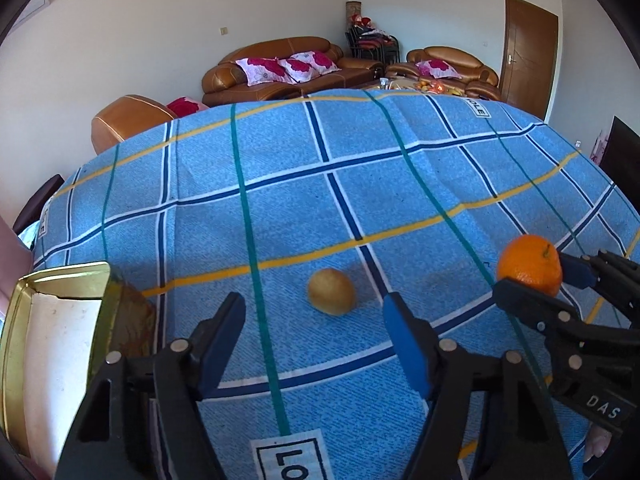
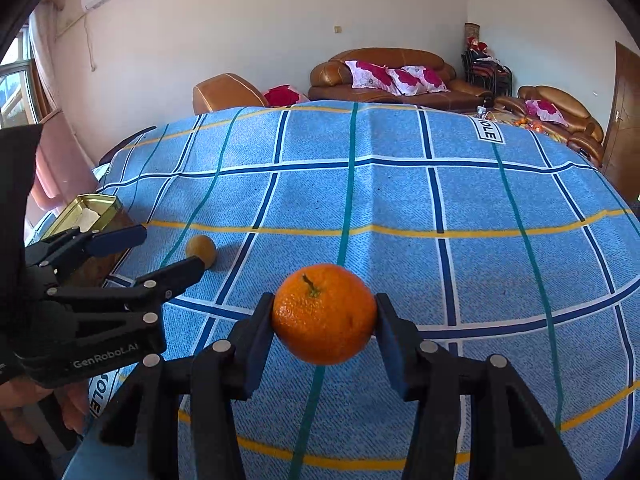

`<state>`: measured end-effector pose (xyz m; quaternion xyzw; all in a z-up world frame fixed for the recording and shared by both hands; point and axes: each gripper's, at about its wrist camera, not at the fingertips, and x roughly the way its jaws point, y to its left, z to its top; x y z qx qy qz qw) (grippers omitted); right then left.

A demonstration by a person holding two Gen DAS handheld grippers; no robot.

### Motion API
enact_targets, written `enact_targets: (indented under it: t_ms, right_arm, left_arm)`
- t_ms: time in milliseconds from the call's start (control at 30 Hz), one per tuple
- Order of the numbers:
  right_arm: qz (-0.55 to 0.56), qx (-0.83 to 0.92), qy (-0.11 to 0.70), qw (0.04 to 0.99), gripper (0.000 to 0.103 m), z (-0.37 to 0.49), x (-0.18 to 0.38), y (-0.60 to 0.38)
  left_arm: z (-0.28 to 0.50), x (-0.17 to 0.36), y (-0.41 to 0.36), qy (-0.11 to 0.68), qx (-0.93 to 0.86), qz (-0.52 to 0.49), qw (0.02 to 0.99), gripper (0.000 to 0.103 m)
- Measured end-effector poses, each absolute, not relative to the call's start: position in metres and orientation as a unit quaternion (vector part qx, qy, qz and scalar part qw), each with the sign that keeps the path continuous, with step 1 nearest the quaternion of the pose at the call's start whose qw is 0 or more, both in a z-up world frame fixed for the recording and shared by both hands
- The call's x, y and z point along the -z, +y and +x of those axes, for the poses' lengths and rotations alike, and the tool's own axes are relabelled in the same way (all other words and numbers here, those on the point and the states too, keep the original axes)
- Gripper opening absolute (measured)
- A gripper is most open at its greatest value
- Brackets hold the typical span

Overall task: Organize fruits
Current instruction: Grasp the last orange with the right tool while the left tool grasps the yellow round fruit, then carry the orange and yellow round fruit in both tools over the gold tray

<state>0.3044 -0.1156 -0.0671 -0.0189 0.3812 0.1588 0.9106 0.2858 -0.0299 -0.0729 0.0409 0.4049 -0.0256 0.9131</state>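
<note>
Gripping an orange (image 2: 325,314) between its two pads, the right tool (image 2: 325,320) holds the fruit clear above the blue checked cloth (image 2: 400,200) that covers the desk. Ahead of the left tool (image 1: 314,320), whose jaws stand apart with nothing between them, a small yellowish fruit (image 1: 332,291) lies on the cloth just beyond the fingertips, nearer the right-hand finger. A gold tin (image 1: 60,304) with a pale inside sits at the left tool's left side.

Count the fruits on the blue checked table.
2. The orange is clamped in the right gripper above the cloth; the yellowish fruit lies ahead of the open left gripper. The tin may hide more.
</note>
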Motion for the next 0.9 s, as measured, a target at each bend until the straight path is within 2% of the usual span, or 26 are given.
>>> enact_targets:
  t_ms: [67, 100, 267, 300, 333, 900]
  right_arm:
    - [-0.021, -0.158, 0.375, 0.913, 0.05, 0.303, 0.065, -0.115]
    - [-0.023, -0.159, 0.372, 0.914, 0.05, 0.302, 0.064, -0.114]
    - [-0.024, -0.165, 0.37, 0.914, 0.05, 0.302, 0.064, -0.112]
    - [-0.023, -0.169, 0.37, 0.913, 0.05, 0.302, 0.064, -0.112]
    - [-0.023, -0.173, 0.37, 0.912, 0.05, 0.302, 0.064, -0.112]
    - [-0.037, -0.179, 0.349, 0.919, 0.051, 0.293, 0.06, -0.109]
  left_arm:
    - [0.293, 0.078, -0.025, 0.416, 0.027, 0.025, 0.909, 0.068]
    - [0.296, 0.081, -0.025, 0.421, 0.028, 0.021, 0.906, 0.063]
    - [0.308, 0.084, -0.026, 0.424, 0.02, 0.018, 0.905, 0.058]
    - [0.31, 0.084, -0.027, 0.425, 0.024, 0.019, 0.905, 0.048]
    - [0.311, 0.086, -0.028, 0.431, 0.034, 0.019, 0.902, 0.029]
    - [0.272, 0.073, -0.029, 0.391, 0.076, 0.016, 0.917, 0.029]
